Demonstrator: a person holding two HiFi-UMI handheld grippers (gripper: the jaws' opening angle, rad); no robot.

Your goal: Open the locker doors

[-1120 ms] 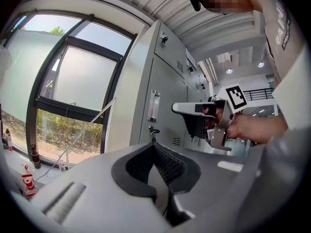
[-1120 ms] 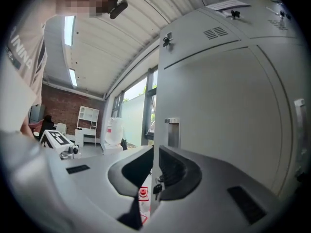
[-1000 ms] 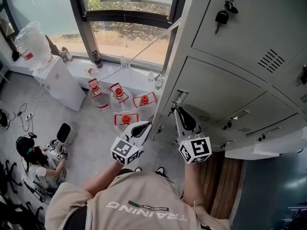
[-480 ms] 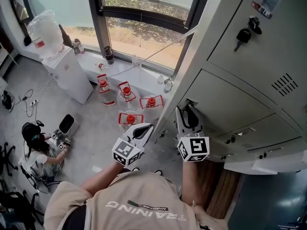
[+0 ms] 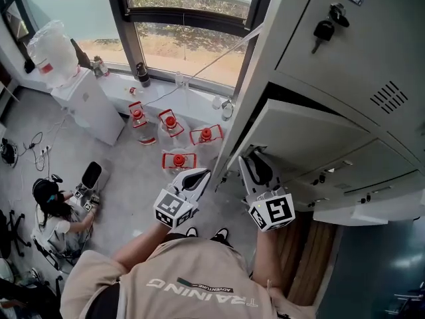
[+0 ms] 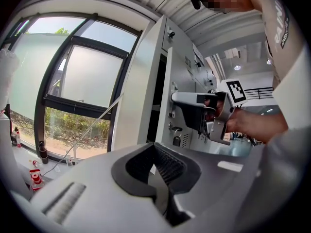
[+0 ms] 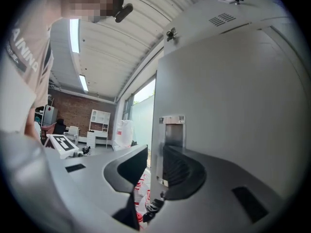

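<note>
The grey locker bank fills the right of the head view. Its lower door stands slightly ajar, with a dark gap along its top edge. My right gripper is at that door's left edge. In the right gripper view the door's edge runs between the jaws of the right gripper, which grip it just below the metal latch plate. My left gripper hangs left of the lockers, shut and empty; in its own view the left gripper points past the right gripper.
The locker above is closed with keys in its lock. Several red-capped water bottles stand on the floor under the window. A white cabinet is at left. A person sits on the floor.
The lower locker door was flush with the cabinet and has now swung out a little. My right gripper has drawn back toward me with the door's edge. The left gripper has hardly moved.
</note>
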